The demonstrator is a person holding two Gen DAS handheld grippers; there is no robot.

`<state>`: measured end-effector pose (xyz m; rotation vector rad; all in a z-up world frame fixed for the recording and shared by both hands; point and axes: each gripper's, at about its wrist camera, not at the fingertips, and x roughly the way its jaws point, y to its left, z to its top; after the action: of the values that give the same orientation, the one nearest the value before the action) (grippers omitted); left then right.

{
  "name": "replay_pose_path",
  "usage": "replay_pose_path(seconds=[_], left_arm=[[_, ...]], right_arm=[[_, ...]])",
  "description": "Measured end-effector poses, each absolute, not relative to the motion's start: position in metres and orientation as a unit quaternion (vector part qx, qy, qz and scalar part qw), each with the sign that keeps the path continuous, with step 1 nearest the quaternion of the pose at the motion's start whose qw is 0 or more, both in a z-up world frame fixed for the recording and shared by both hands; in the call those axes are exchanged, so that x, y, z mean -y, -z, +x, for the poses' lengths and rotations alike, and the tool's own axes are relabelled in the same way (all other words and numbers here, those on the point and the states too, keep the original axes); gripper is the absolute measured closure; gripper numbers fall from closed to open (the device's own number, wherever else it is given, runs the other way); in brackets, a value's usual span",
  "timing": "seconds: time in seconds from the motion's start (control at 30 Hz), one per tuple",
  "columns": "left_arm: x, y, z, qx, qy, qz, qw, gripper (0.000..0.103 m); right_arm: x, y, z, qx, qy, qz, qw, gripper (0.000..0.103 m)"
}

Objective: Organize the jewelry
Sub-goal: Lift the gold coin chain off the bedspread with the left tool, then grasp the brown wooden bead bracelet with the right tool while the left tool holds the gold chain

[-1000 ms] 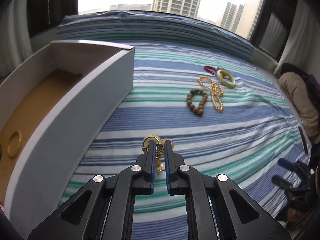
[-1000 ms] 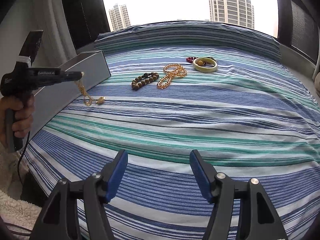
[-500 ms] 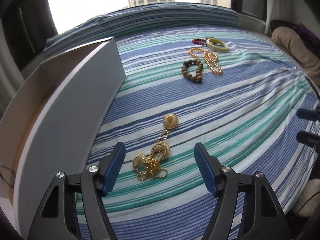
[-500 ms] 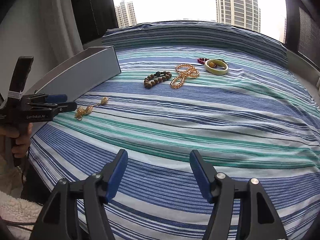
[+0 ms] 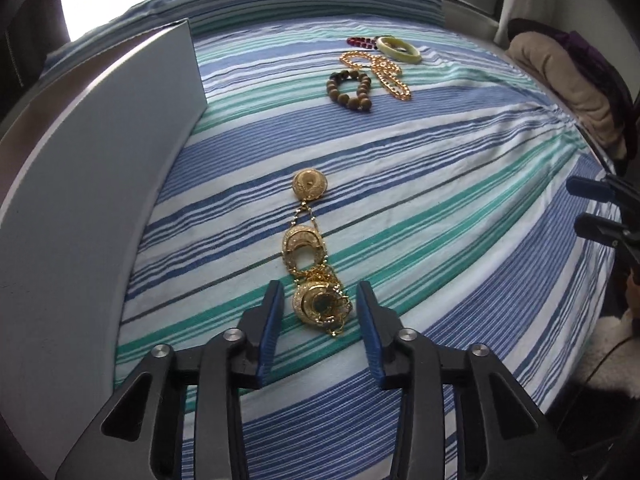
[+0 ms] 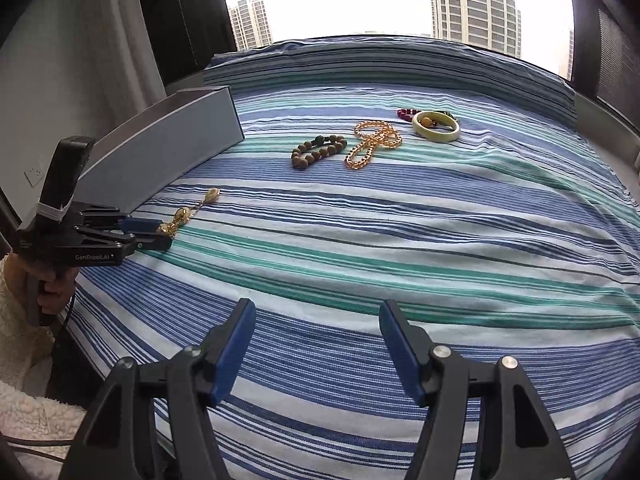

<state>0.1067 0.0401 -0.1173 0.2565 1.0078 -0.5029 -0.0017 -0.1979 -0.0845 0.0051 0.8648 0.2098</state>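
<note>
step: left claw (image 5: 319, 308) set to re-grip the gold necklace (image 5: 308, 250) on the bed (image 5: 460, 208), likely for the box (image 5: 100, 168) to its left.
left claw state: part open, blue pads either side of the nearest gold disc, holding nothing; can't tell if the pads touch the sheet.
right claw (image 6: 318, 346) state: wide open, empty, hovering over bare sheet, well apart from all the jewelry.
necklace place: nearest disc between the left claw's pads, the rest strung straight ahead of the claw, last disc farthest out.
how to do it well: close on the disc edges or the bunched chain beside it, not on cloth; low and square, since flat discs may slip from the pads. Lift slowly, the loose chain will probably dangle and swing; clear the box wall before letting go.
necklace make: gold metal, three round embossed discs, thin links, shiny, limp.
other pieces: far ahead and right of left claw; brown bead bracelet (image 5: 350, 87), round matte beads; amber bead strand (image 5: 380, 70), glossy, looped; pale bangle (image 5: 399, 49), rigid smooth ring; red beads (image 5: 360, 42) just beside it.
box: grey, flat smooth wall, inside hidden.
bed: soft woven sheet, blue-green-white stripes, slightly wrinkled.
</note>
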Motion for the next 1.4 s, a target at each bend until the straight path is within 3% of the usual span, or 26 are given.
replay_pose_path(seconds=[0.03, 0.07, 0.2, 0.23, 0.27, 0.3, 0.33, 0.6, 0.87, 1.1, 1.3, 1.37, 1.4], left_arm=[[-0.04, 0.116, 0.109, -0.472, 0.23, 0.121, 0.842, 0.033], [-0.039, 0.115, 0.111, -0.467, 0.228, 0.118, 0.846, 0.03], [-0.031, 0.119, 0.119, -0.484, 0.229, 0.115, 0.837, 0.032], [-0.029, 0.122, 0.12, -0.491, 0.224, 0.121, 0.833, 0.045], [-0.027, 0.12, 0.118, -0.483, 0.218, 0.128, 0.838, 0.052], [-0.027, 0.119, 0.118, -0.485, 0.224, 0.12, 0.837, 0.078], [-0.028, 0.118, 0.118, -0.492, 0.226, 0.108, 0.834, 0.079], [-0.051, 0.099, 0.113, -0.476, 0.196, 0.0, 0.858, 0.08], [-0.075, 0.062, 0.107, -0.436, 0.182, -0.065, 0.879, 0.08], [-0.092, 0.07, 0.1, -0.448, 0.164, -0.094, 0.874, 0.08], [-0.096, 0.078, 0.093, -0.454, 0.162, -0.103, 0.87, 0.08], [-0.096, 0.082, 0.093, -0.457, 0.162, -0.107, 0.868, 0.08], [-0.097, 0.084, 0.094, -0.459, 0.162, -0.109, 0.867, 0.08]], right_arm=[[0.196, 0.084, -0.002, -0.416, -0.103, 0.0, 0.904, 0.037], [0.194, 0.083, -0.003, -0.413, -0.104, -0.004, 0.905, 0.037], [0.192, 0.083, -0.003, -0.413, -0.103, -0.01, 0.905, 0.037], [0.192, 0.083, -0.003, -0.414, -0.102, -0.01, 0.904, 0.037], [0.192, 0.084, -0.003, -0.415, -0.101, -0.009, 0.904, 0.038], [0.193, 0.084, -0.003, -0.416, -0.1, -0.008, 0.904, 0.037], [0.193, 0.084, -0.003, -0.416, -0.099, -0.007, 0.904, 0.037], [0.204, 0.068, 0.02, -0.434, -0.113, 0.007, 0.894, 0.037], [0.233, 0.06, 0.141, -0.519, -0.141, 0.147, 0.83, 0.037], [0.147, 0.074, 0.225, -0.481, -0.189, -0.006, 0.856, 0.037], [0.139, 0.106, 0.276, -0.538, -0.155, 0.026, 0.828, 0.038], [0.139, 0.111, 0.29, -0.558, -0.122, 0.043, 0.819, 0.041], [0.139, 0.116, 0.298, -0.573, -0.115, 0.065, 0.809, 0.052]])
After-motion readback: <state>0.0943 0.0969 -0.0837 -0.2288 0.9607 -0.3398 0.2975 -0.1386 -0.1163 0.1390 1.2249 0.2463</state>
